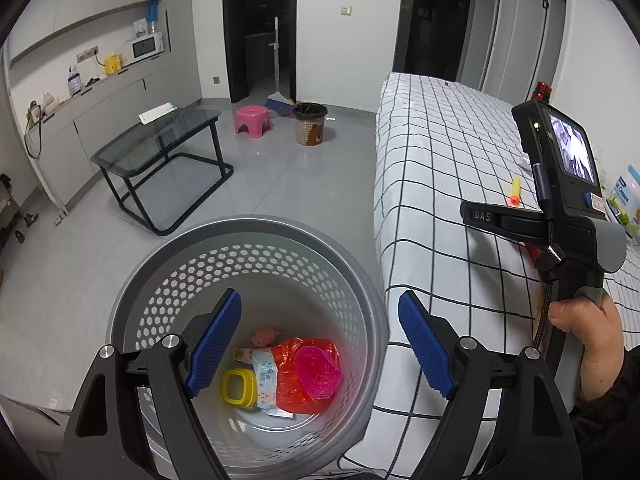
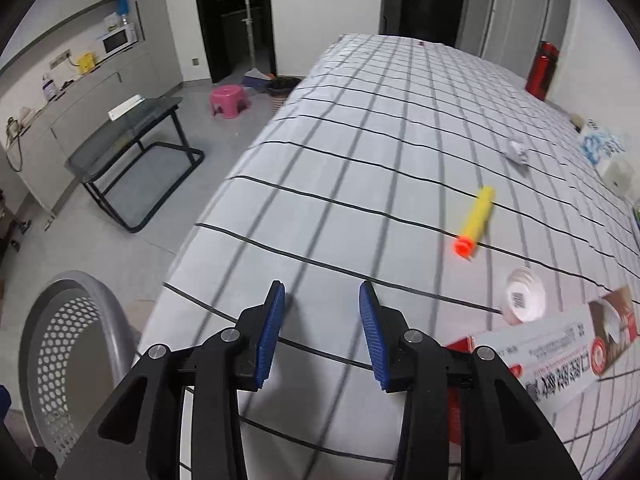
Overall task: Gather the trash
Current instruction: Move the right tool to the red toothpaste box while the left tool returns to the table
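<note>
- Over the grey perforated bin [image 1: 248, 240] beside the bed [image 1: 440, 168], we are hovering the left gripper [image 1: 320, 340] with its blue pads spread wide and nothing between them.
- Lying in the bottom of the bin, we are seeing a red plastic bag [image 1: 292, 384], a pink mesh piece [image 1: 318, 372] on top of it, a printed wrapper [image 1: 264, 376], a yellow ring-shaped lid [image 1: 238, 387] and a small pink toy [image 1: 264, 337].
- We are holding the right gripper [image 2: 322, 332] over the checked bed sheet near the edge, jaws moderately open and empty.
- Still lying on the bed, to the right of that gripper: a yellow foam dart with an orange tip [image 2: 476, 220], a round white lid [image 2: 524, 300], a red-and-white box [image 2: 560, 352] and a crumpled white paper [image 2: 518, 151].
- The bin is sitting on the floor, at the lower left in the right wrist view.
</note>
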A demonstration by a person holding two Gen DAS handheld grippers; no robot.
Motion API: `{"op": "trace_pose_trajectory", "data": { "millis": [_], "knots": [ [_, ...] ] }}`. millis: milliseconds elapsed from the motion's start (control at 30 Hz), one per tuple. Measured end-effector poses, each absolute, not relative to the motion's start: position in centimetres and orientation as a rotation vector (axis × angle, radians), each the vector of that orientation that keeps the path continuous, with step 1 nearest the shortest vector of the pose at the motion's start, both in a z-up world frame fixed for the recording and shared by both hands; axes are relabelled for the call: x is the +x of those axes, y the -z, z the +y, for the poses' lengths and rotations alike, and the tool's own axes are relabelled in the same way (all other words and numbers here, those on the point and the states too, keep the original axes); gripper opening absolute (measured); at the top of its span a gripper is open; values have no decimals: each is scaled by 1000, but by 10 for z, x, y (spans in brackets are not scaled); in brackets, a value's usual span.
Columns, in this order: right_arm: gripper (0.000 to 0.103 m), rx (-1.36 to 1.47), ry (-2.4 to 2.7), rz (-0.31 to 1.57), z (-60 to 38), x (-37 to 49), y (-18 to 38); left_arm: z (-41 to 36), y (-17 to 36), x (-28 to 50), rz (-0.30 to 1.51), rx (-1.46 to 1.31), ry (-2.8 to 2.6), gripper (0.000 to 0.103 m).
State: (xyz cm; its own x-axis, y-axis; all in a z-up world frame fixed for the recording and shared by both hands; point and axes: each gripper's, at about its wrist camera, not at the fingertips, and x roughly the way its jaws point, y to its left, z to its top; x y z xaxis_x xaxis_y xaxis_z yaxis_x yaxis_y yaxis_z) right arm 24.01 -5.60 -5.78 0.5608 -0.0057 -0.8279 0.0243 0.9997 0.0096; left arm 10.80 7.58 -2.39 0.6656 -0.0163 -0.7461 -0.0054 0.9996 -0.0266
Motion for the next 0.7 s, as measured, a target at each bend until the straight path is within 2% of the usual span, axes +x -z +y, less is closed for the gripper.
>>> {"op": "trace_pose_trajectory", "data": {
  "millis": [167, 700],
  "knots": [
    [42, 43, 53, 971, -71, 218, 56, 71, 22, 106, 836, -28, 24, 79],
    [42, 124, 187, 943, -167, 120, 52, 21, 11, 93, 817, 15, 124, 79]
  ]
}}
